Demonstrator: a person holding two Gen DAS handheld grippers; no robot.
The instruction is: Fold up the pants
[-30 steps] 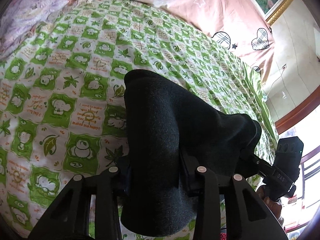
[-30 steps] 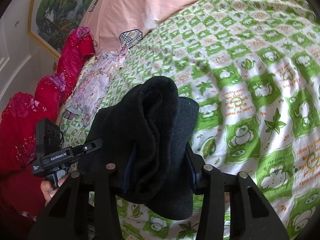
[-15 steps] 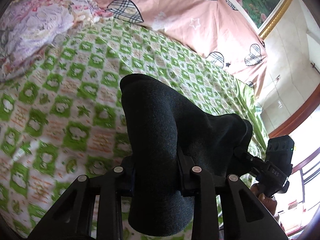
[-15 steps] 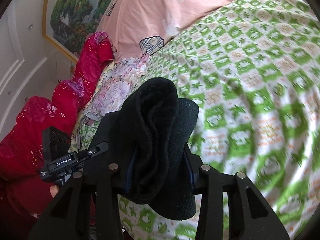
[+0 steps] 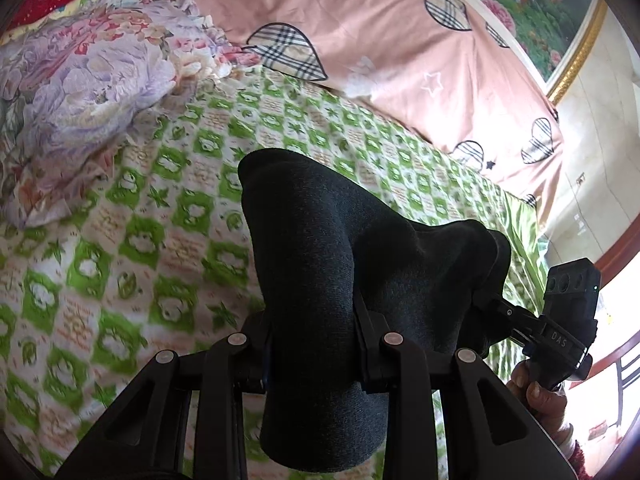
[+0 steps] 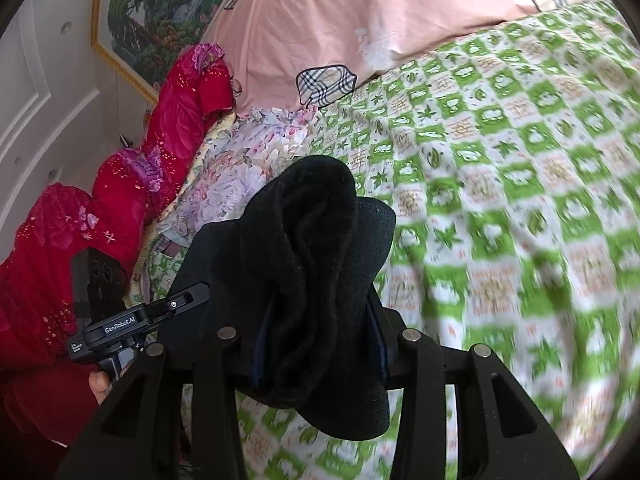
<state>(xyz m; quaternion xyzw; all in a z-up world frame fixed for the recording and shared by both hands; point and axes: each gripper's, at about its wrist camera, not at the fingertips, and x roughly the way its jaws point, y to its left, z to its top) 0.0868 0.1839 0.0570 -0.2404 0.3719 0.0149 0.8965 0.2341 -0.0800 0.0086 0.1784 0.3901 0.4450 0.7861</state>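
Draping dark bunched pants (image 5: 320, 280), both grippers' fingers pinching thick folds, above green-checked bedspread (image 5: 120, 240)

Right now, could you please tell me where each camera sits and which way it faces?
Left wrist: on the left gripper, facing down over the pants and bed; right gripper and hand at right.
Right wrist: on the right gripper, same pants, left gripper at left.
Shared: pants, bed, pink pillow.

Each hand-held gripper is matte black plastic with angular, hollowed arms and round silver screws at the joints. The left hand-held gripper (image 5: 316, 344) and the right hand-held gripper (image 6: 318, 344) look alike. White lettering marks both bodies; "GenRobot.AI" is readable on one.
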